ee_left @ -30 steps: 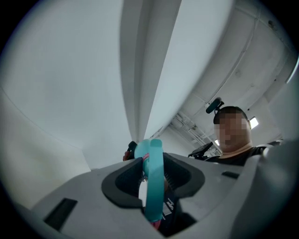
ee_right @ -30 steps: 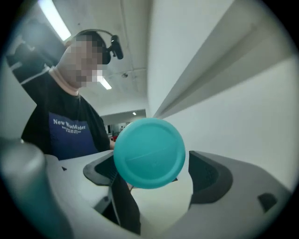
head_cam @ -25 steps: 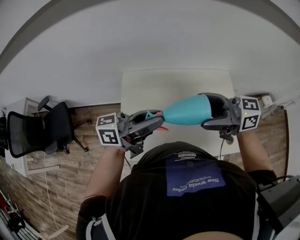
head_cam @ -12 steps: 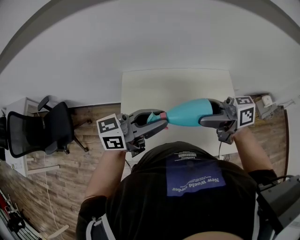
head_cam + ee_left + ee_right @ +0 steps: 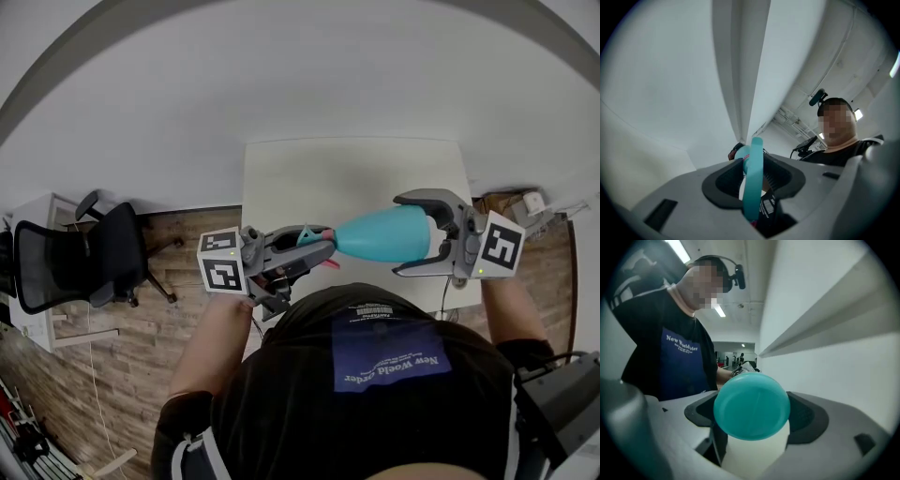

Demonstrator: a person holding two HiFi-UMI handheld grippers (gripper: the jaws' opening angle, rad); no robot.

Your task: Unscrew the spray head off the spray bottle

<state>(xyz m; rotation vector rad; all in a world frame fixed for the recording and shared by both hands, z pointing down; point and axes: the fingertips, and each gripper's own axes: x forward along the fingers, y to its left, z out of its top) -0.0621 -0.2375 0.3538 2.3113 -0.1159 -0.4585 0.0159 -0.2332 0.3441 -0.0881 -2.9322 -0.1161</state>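
Spray bottle (image 5: 384,234) hangs level above the table (image 5: 356,178), its spray head (image 5: 314,236) not yet off. The left gripper (image 5: 300,246) clamps the head. The right gripper (image 5: 397,234) stands spread around the base, apparently regrasping, so more unscrewing likely remains.

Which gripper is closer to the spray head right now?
Left. The left gripper is clamped on the spray head; the right gripper is at the bottle's far end, jaws open around its base.

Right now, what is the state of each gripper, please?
Left gripper: closed on the teal plastic spray head.
Right gripper: open around the teal spray bottle.
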